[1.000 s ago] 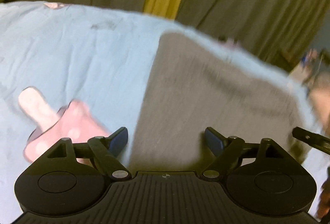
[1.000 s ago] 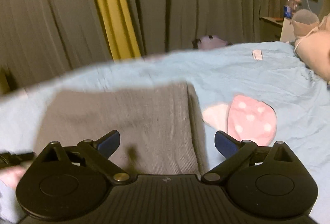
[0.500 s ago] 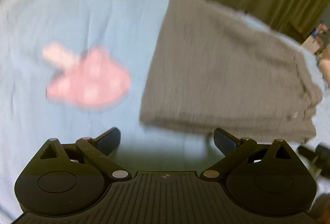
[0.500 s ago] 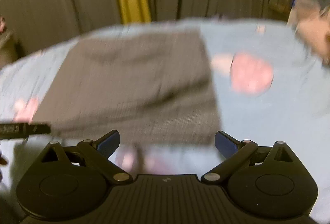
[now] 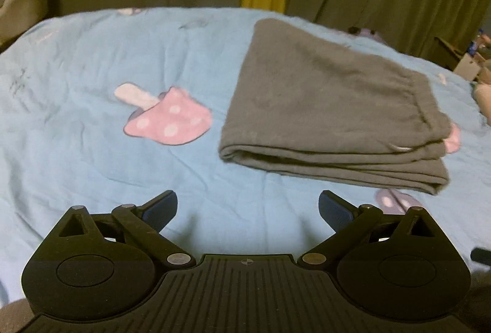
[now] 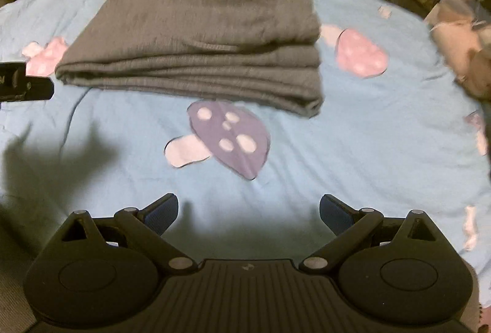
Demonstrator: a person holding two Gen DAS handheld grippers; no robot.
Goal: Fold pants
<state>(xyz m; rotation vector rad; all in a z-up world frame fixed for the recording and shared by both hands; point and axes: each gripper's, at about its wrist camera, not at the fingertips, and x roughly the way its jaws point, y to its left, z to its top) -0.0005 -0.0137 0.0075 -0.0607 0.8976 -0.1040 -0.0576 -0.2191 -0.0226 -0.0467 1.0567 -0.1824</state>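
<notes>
Now the folded grey pants (image 5: 331, 115) are lying on the blue bedspread (image 5: 92, 63) (mushroom print), well ahead of both claws; the left claw (image 5: 248, 207), having just been opening, and the right claw (image 6: 248, 210) are gaping wide, holding nothing.

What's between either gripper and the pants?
Nothing visible. The folded pants lie on the bedsheet, and only bare sheet with mushroom prints separates them from the open left gripper and the open right gripper.
</notes>
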